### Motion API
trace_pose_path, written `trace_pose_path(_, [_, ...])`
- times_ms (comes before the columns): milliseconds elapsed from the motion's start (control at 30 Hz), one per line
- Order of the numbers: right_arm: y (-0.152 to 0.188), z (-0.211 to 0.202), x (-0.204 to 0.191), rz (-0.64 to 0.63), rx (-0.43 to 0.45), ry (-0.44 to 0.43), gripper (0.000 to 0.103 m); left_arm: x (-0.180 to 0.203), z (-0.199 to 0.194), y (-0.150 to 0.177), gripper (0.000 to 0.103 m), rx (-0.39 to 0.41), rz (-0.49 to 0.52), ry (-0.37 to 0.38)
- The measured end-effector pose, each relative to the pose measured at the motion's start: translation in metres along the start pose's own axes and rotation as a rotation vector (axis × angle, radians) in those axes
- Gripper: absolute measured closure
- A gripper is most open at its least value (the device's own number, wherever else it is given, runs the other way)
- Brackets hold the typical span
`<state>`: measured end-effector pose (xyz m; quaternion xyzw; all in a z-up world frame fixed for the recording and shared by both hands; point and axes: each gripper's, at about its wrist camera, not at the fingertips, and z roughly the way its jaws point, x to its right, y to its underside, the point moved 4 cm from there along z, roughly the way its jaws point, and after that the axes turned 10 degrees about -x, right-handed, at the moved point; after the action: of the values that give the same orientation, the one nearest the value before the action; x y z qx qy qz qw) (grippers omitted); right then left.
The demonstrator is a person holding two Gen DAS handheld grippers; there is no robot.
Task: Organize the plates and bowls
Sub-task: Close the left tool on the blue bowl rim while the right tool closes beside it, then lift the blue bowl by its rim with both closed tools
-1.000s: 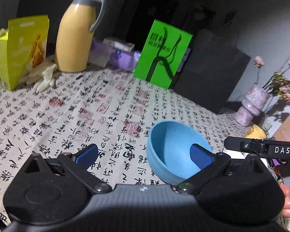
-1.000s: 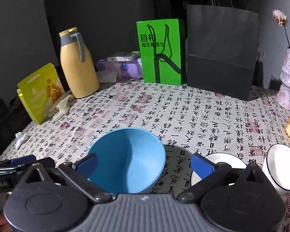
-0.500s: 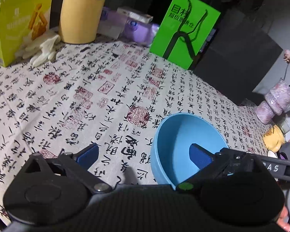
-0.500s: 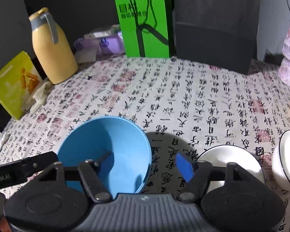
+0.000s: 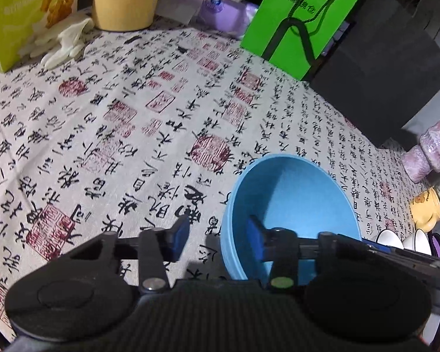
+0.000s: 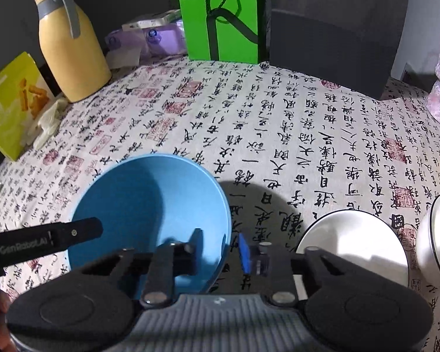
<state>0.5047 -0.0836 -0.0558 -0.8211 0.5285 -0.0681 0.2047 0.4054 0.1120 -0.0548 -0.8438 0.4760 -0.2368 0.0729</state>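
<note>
1. Calligraphy-print cloth covers the whole table, and we have a broad bare stretch of it ahead of both grippers.
2. Along the far edge we see clutter: a yellow box, white gloves, a tan jug, purple packs, a green bag and a dark bag.
3. Over on the right edge we spot a pink vase and a yellow cup.
4. Our blue bowl sits near the table's front, with open cloth beyond it and to its left.
5. A white plate lies just right of the bowl, apart from it, and a white bowl stands tilted just beside the plate.
6. We have the left gripper straddling the bowl's left rim: one blue pad outside over the cloth, the other inside the bowl.
7. Its jaws are closing with the rim between them; in the left wrist view a gap shows between the outer pad and the wall.
8. We have the right gripper straddling the opposite rim, one finger inside the bowl and the blue pad outside.
9. Those jaws are closing too, the wall between them; the outer pad sits very near the rim, but we cannot tell if it presses.
10. From the right wrist view, the left gripper's black arm crosses the bowl's near-left side.
</note>
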Motion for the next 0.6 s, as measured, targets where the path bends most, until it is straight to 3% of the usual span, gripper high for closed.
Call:
trace_pose_path(100, [0.002, 0.003, -0.006, -0.025, -0.019, 0.026, 0.085, -0.002, 0.007, 0.001, 0.083, -0.048, -0.024, 0.031])
trace_pose_path(233, [0.003, 0.004, -0.009, -0.03, -0.025, 0.059, 0.093, 0.0, 0.008, 0.002, 0.091, -0.035, -0.021, 0.023])
trace_pose_path(600, [0.004, 0.005, -0.012, -0.048, -0.012, 0.085, 0.094, 0.004, 0.008, 0.002, 0.091, -0.022, 0.006, -0.006])
